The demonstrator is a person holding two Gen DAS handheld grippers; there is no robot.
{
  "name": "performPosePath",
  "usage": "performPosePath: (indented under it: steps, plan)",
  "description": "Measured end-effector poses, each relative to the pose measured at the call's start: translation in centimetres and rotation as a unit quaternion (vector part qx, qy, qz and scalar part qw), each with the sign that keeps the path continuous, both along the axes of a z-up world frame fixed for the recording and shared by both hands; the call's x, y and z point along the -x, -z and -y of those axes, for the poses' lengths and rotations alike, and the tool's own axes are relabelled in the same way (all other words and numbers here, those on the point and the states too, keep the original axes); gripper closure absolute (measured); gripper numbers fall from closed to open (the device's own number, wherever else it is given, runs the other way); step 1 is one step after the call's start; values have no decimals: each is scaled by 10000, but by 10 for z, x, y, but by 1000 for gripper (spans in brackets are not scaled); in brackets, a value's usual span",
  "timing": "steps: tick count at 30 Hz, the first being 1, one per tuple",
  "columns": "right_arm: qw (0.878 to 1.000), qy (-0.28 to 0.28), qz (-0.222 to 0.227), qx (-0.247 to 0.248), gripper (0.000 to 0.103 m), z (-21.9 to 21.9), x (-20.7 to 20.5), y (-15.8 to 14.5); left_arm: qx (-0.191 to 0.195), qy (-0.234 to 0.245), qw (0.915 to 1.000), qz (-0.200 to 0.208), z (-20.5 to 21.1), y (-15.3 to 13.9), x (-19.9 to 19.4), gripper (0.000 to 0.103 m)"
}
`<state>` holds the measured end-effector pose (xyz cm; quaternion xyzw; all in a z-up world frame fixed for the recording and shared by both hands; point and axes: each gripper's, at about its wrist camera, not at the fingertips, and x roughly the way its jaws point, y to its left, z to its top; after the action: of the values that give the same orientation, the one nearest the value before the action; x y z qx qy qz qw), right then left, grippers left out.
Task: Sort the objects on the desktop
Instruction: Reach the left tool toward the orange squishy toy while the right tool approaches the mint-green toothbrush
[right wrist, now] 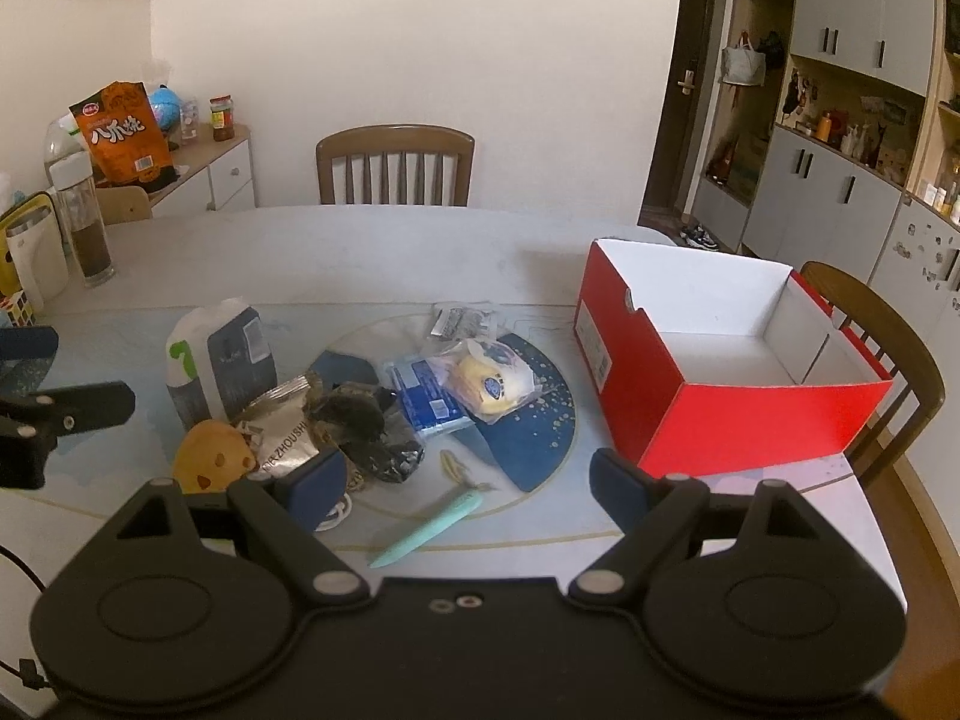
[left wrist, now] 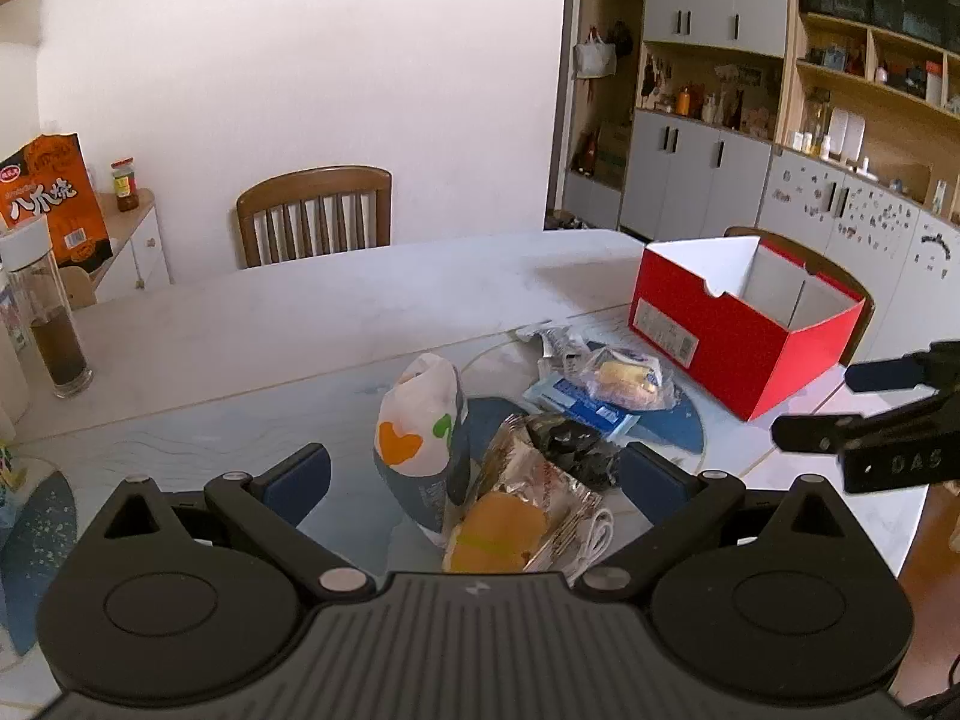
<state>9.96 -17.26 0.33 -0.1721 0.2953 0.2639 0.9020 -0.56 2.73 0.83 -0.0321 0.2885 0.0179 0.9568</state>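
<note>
A pile of snack packets lies on the table: a white-and-grey bag (left wrist: 423,438) (right wrist: 219,357), a foil-wrapped bun (left wrist: 510,522) (right wrist: 240,450), a black packet (left wrist: 576,444) (right wrist: 366,426), a blue pack (left wrist: 576,408) (right wrist: 426,399) and a wrapped cake (left wrist: 624,381) (right wrist: 492,384). An open empty red box (left wrist: 732,324) (right wrist: 720,372) stands at the right. A mint pen (right wrist: 426,531) lies near my right gripper (right wrist: 468,486), which is open and empty. My left gripper (left wrist: 474,480) is open around the bag and bun, holding nothing.
A tall glass bottle (left wrist: 51,312) (right wrist: 81,222) stands at the table's left. Wooden chairs stand at the far side (left wrist: 315,216) (right wrist: 396,165) and behind the box (right wrist: 876,360). A white cable (left wrist: 591,540) lies by the bun. The right gripper shows in the left wrist view (left wrist: 840,408).
</note>
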Motion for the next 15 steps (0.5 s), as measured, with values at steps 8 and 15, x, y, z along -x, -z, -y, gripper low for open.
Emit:
performPosePath:
  steps: [8, 15]
  plan:
    - [9999, -56, 76, 85, 15, -4, 0, 11, 120, -40, 9999, 4, -3, 3, 0, 0]
    - [9999, -61, 96, 86, 15, -6, 0, 17, 117, -78, 9999, 29, -3, 7, 0, 0]
